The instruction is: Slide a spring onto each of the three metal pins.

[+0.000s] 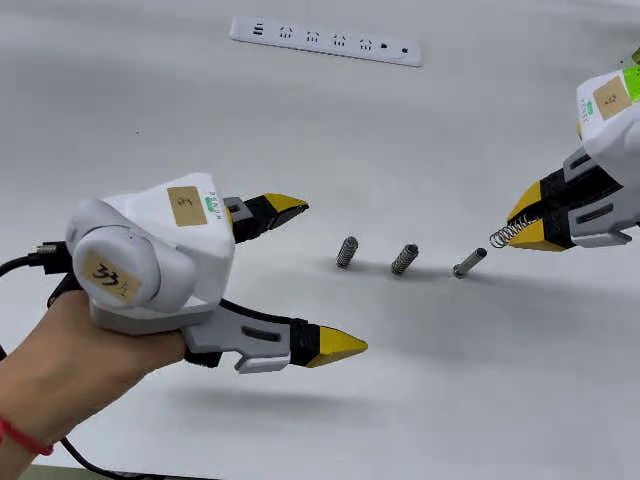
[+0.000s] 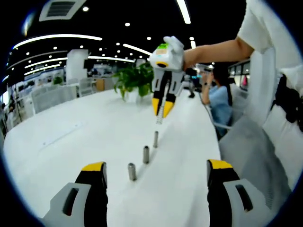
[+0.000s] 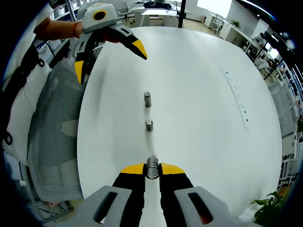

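Done 2/3: inner sprung pin (image 1: 404, 259), outer sprung pin (image 1: 346, 252) beside bare pin (image 1: 469, 262) | right gripper (image 1: 514, 231) grips spring (image 1: 501, 237) near bare pin | left gripper (image 1: 335, 277) wide, empty

The left gripper (image 2: 156, 166) holds its jaws wide apart over the white table (image 2: 61, 142), a row of three pins (image 2: 146, 154) running away from it, while the right gripper (image 2: 161, 109) pinches a spring (image 2: 159, 120) just above the farthest pin (image 2: 155, 139).
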Action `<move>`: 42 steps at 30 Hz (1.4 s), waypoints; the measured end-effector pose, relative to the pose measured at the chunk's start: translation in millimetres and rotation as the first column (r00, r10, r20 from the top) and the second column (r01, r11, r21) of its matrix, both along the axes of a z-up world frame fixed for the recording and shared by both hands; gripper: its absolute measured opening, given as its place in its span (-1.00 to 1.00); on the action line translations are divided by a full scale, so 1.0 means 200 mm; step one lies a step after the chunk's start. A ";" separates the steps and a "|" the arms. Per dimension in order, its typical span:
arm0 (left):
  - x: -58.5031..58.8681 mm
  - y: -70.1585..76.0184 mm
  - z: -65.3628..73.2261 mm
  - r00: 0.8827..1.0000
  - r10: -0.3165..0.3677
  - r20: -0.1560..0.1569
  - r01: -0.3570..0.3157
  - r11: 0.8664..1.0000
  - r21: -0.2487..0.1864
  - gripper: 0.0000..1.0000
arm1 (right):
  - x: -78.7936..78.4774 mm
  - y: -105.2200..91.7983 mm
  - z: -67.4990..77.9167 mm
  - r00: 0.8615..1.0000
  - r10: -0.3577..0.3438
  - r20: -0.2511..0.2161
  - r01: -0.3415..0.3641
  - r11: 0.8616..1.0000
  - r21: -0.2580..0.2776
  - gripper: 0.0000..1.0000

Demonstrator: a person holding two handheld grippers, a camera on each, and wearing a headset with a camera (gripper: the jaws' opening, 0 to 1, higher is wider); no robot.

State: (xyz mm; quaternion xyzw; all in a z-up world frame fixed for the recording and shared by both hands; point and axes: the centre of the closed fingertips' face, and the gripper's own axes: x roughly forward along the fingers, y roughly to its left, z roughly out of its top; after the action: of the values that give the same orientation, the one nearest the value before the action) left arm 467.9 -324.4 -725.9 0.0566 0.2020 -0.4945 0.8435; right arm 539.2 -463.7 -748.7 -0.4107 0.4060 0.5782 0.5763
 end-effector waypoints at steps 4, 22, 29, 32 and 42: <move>0.00 0.01 -0.01 1.000 -0.001 -0.010 0.001 1.000 -0.002 0.78 | 0.00 0.01 -0.03 1.000 0.000 -0.006 0.000 1.000 -0.009 -0.75; 0.00 0.01 -0.04 1.000 0.009 -0.030 -0.010 1.000 -0.025 0.79 | 0.03 -0.01 -0.14 1.000 0.002 -0.027 -0.004 0.999 -0.048 -0.75; 0.00 0.01 -0.05 0.999 0.008 -0.033 -0.009 1.000 -0.030 0.79 | 0.02 0.00 -0.16 1.000 0.003 -0.031 -0.004 0.999 -0.051 -0.75; -0.01 0.01 -0.05 0.999 0.006 -0.036 -0.007 0.999 -0.033 0.79 | 0.02 0.00 -0.18 0.999 0.003 -0.032 -0.005 0.999 -0.052 -0.75; -0.01 0.00 -0.06 0.999 0.006 -0.042 -0.008 0.999 -0.040 0.78 | 0.02 0.01 -0.25 1.000 0.007 -0.016 -0.008 0.998 -0.055 -0.75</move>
State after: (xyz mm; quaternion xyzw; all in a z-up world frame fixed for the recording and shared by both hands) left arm 465.3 -324.4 -738.0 0.0284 0.2099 -0.4966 0.8417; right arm 542.7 -460.8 -798.1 -0.4231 0.4248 0.5724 0.5594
